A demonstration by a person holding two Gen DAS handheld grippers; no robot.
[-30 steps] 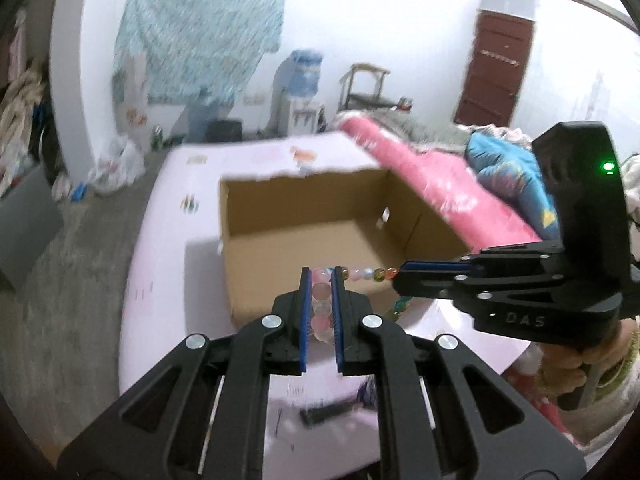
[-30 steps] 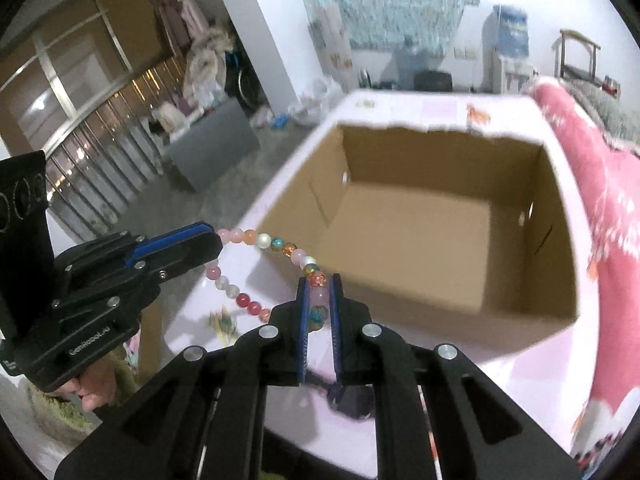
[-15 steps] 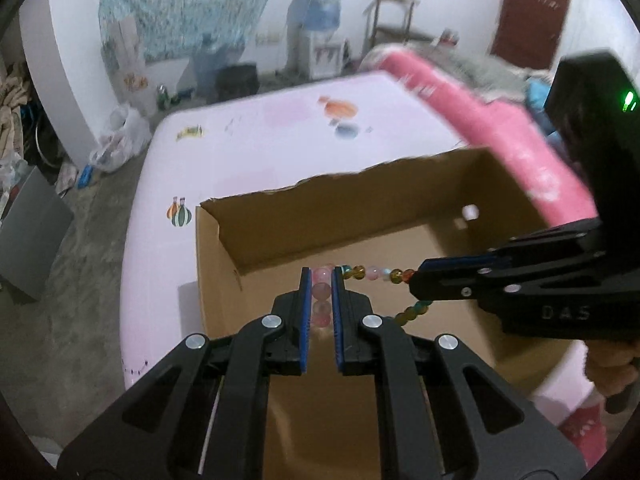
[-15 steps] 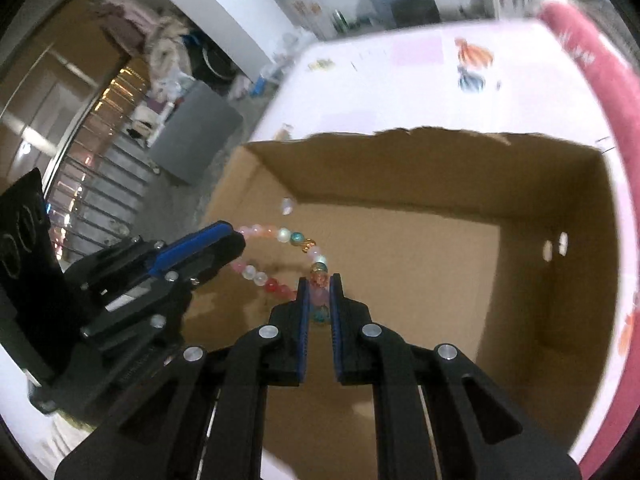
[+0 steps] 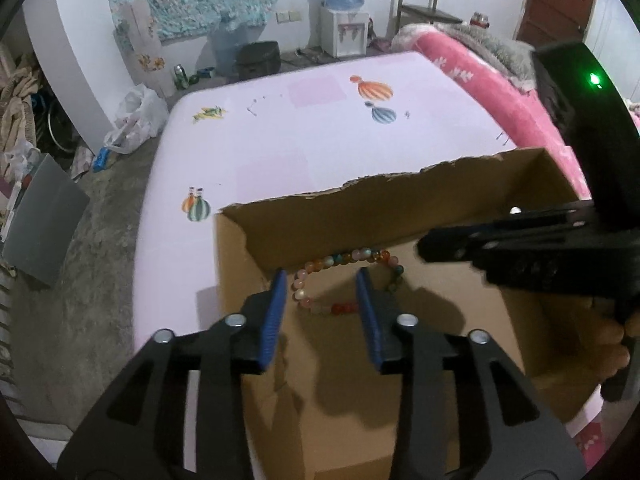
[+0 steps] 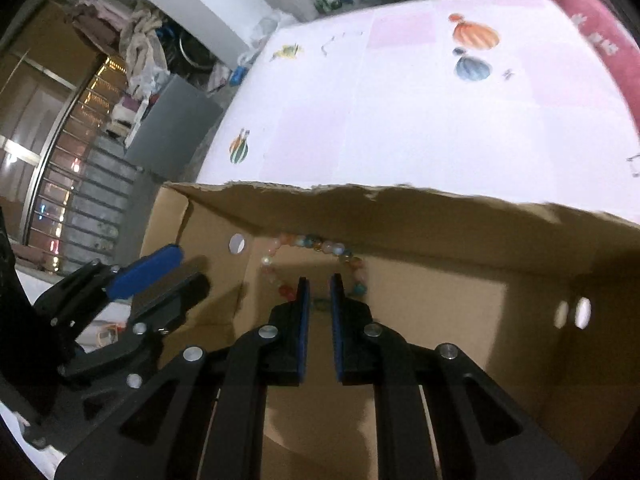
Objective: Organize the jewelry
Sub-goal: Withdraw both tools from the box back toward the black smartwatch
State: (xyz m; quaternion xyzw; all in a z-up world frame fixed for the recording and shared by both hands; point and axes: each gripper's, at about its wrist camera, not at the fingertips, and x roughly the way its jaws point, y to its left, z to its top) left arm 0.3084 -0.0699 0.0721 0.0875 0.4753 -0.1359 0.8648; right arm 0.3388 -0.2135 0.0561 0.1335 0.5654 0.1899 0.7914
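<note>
Both grippers hang over an open cardboard box [image 5: 400, 216] that sits on a pale pink table [image 5: 320, 140] printed with small balloons. The bead bracelet [image 5: 344, 280] lies on the floor of the box, close to the far wall and toward the box's left corner.

The left gripper [image 5: 322, 292] has just been opening: its blue-padded fingers [image 5: 276, 312] now stand apart on either side of the bracelet's near loop, and no pad presses on the beads. In the right wrist view this gripper [image 6: 160, 276] comes in from the left, its jaws spread.

The right gripper [image 6: 318, 292] points down into the box with its jaws drawn almost together, a narrow slot between the pads. The bracelet [image 6: 312, 256] curves just beyond its fingertips, and one greenish bead sits in the slot; whether the pads actually pinch it I cannot tell. In the left wrist view the right gripper [image 5: 436, 246] reaches in from the right, its tip close to the bracelet's right end, with a hand [image 5: 600, 344] behind it.
</note>
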